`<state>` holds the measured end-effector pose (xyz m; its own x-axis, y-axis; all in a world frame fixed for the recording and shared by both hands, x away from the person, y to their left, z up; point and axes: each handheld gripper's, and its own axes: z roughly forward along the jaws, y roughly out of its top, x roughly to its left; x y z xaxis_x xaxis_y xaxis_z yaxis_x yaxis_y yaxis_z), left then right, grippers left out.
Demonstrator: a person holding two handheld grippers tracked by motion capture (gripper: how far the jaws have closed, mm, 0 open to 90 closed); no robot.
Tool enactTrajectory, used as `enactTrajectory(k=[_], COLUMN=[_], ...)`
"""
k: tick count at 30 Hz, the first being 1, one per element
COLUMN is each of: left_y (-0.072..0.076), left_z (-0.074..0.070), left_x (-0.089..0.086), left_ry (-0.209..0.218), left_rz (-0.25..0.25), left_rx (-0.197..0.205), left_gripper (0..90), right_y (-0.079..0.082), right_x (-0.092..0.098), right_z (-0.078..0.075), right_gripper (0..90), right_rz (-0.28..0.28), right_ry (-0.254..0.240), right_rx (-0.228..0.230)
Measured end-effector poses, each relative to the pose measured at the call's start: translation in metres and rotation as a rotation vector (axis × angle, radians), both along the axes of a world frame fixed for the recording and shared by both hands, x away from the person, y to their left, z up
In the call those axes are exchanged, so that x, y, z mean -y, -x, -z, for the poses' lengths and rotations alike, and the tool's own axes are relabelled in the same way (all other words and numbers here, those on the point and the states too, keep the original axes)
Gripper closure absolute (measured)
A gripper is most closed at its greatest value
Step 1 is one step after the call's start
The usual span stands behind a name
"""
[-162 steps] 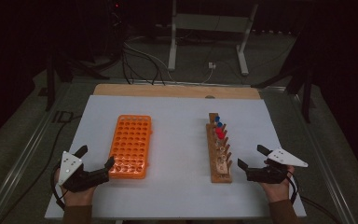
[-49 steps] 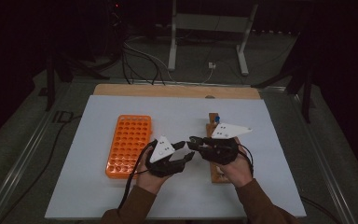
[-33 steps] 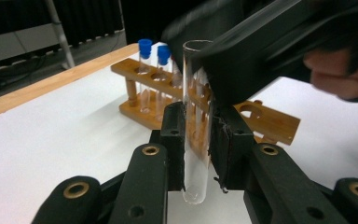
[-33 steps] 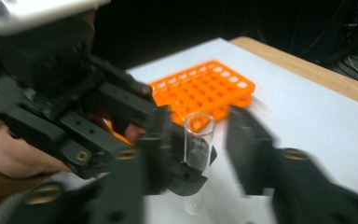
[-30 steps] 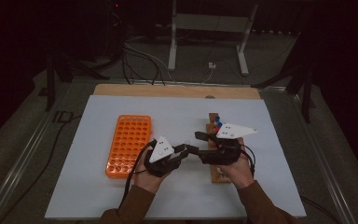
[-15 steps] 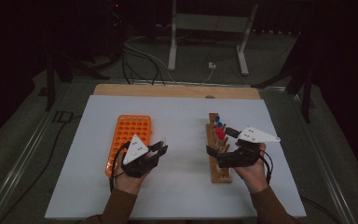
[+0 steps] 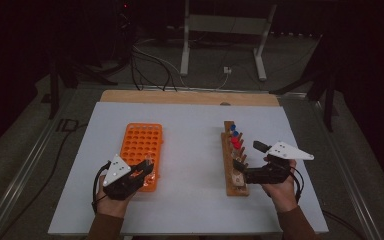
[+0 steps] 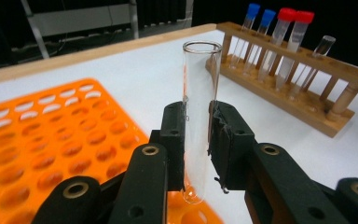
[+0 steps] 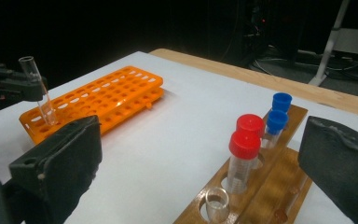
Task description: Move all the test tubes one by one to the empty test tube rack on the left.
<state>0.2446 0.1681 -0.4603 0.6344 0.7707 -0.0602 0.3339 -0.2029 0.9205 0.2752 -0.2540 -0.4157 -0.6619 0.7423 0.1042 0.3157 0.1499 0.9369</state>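
A clear glass test tube (image 8: 199,116), open at the top and round at the bottom, stands nearly upright between the dark padded jaws of the left claw (image 8: 196,140), which is pinching it at mid-height. Its rounded end hangs just over the near right corner of the flat orange plastic rack (image 7: 141,154), a tray pierced with rows of round holes; from the high view the tube itself is only a faint glint, hard to pick out against the orange. Whether its tip touches the rack I cannot tell.

The right claw (image 9: 200,172) has just been opening and now stands spread wide, nothing between its foam-faced jaws, hovering beside the near end of the long wooden tube rack (image 7: 232,160). That rack is varnished wood with turned posts and holds two blue-capped tubes (image 9: 279,116) at the far end, then two red-capped tubes (image 9: 247,149), then an uncapped clear tube (image 9: 217,201) whose lower part is cut off by the frame's edge. Everything sits on the smooth white table (image 7: 195,200), with a bare wooden strip along its far edge.
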Motion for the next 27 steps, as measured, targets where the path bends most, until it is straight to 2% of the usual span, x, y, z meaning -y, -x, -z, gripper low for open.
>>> enactTrajectory(k=[6, 14, 17, 19, 22, 27], left_y=[0.004, 0.006, 0.006, 0.006, 0.005, 0.006], left_z=[0.009, 0.023, 0.023, 0.026, 0.027, 0.028], left_x=[-0.001, 0.008, 0.007, 0.008, 0.006, 0.005], left_ry=[-0.023, -0.194, -0.204, -0.233, -0.226, -0.214], left_rz=[0.004, 0.028, 0.028, 0.031, 0.031, 0.026], left_rx=[-0.039, -0.083, -0.109, -0.127, -0.136, -0.127], left_gripper=[76.3, 76.7, 77.1, 77.2, 77.2, 75.5], right_y=[0.002, 0.002, 0.001, 0.001, -0.001, -0.003], right_x=[0.003, 0.006, 0.007, 0.007, 0.007, 0.008], right_z=[0.006, 0.009, 0.01, 0.01, 0.012, 0.014], right_gripper=[0.0, 0.0, 0.0, 0.0, 0.0, 0.0], right_rz=[0.003, 0.009, 0.015, 0.017, 0.021, 0.029], right_ry=[-0.014, 0.005, 0.009, 0.01, 0.014, 0.032], right_rx=[-0.003, -0.004, -0.004, -0.007, -0.012, -0.018])
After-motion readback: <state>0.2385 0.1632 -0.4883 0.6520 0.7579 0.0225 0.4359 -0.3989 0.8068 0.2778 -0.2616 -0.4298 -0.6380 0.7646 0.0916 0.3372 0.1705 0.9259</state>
